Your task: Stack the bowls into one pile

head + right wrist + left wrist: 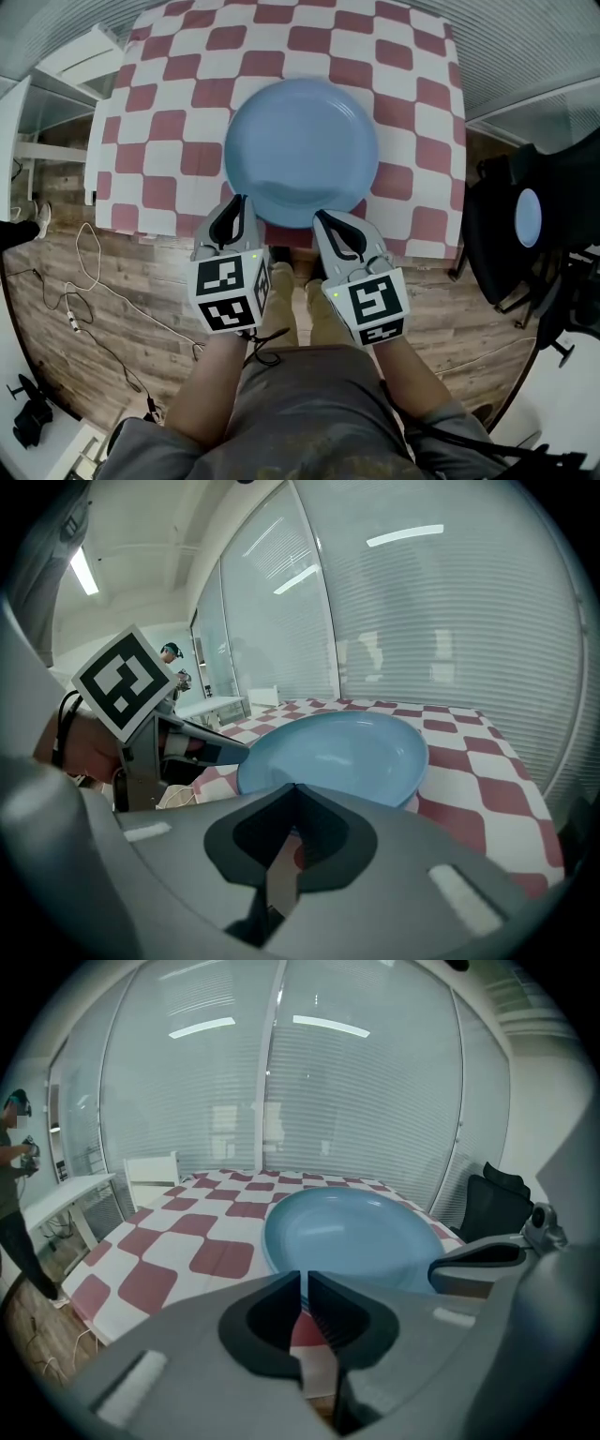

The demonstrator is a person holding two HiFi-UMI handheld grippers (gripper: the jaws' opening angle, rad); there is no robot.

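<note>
A wide light-blue bowl [300, 150] rests on the red-and-white checked table [178, 122], close to its near edge. I cannot tell whether more bowls are nested under it. My left gripper [232, 202] hovers at the bowl's near-left rim, shut and empty. Just off the near-right rim, my right gripper [323, 217] is also shut with nothing in it. The left gripper view has the bowl [361, 1232] straight beyond the left gripper [304, 1279] and the right gripper [478, 1255] at the right. From the right gripper [293, 789] the bowl [337, 752] lies ahead, the left gripper [202, 747] beside it.
A black office chair [497, 234] stands right of the table with a small blue round thing [530, 217] on it. White furniture [84, 56] is at the left. Cables [84, 281] lie on the wooden floor. A person [14, 1194] stands far off by the glass wall.
</note>
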